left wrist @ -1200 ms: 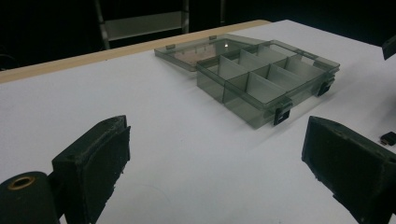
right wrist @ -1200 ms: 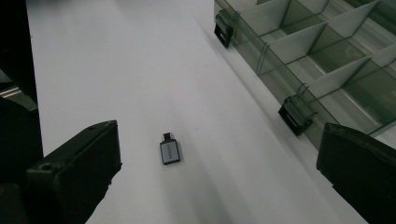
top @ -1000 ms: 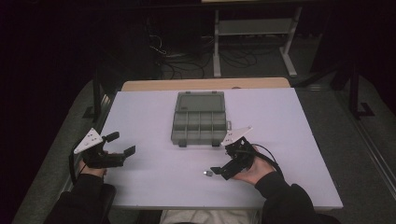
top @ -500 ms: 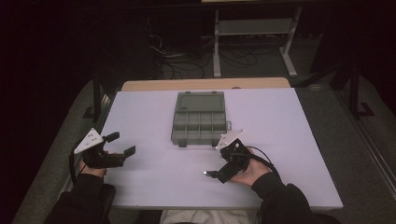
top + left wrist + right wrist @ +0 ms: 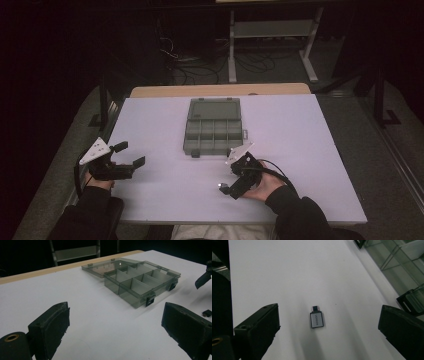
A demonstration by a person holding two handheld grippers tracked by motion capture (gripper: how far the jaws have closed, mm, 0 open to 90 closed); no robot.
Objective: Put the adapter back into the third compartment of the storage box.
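Leftmost, the left tool [image 5: 131, 154] rests near the left edge of the white worktop [image 5: 300, 145], held by a hand in a dark sleeve, its two black jaws spread wide with nothing between them; in the left gripper view they frame bare white surface. Farther along, at the middle of the worktop toward its far edge, sits a smoky translucent compartment box [image 5: 213, 133] with its lid laid open flat behind it; its dividers form a grid of small cells, and two dark latches show on its near wall [image 5: 150, 300]. Just right of the box's near corner, the right tool [image 5: 227, 188] is held low over the worktop, angled toward the person's left, jaws released and wide apart. Between those jaws, lying flat on the worktop and touching neither, is a small silver USB adapter [image 5: 316, 318] with a dark plug end pointing away from the camera; it also shows as a small dark piece at the edge of the left gripper view [image 5: 207, 313]. The box's near corner and latch lie beyond the right jaw.
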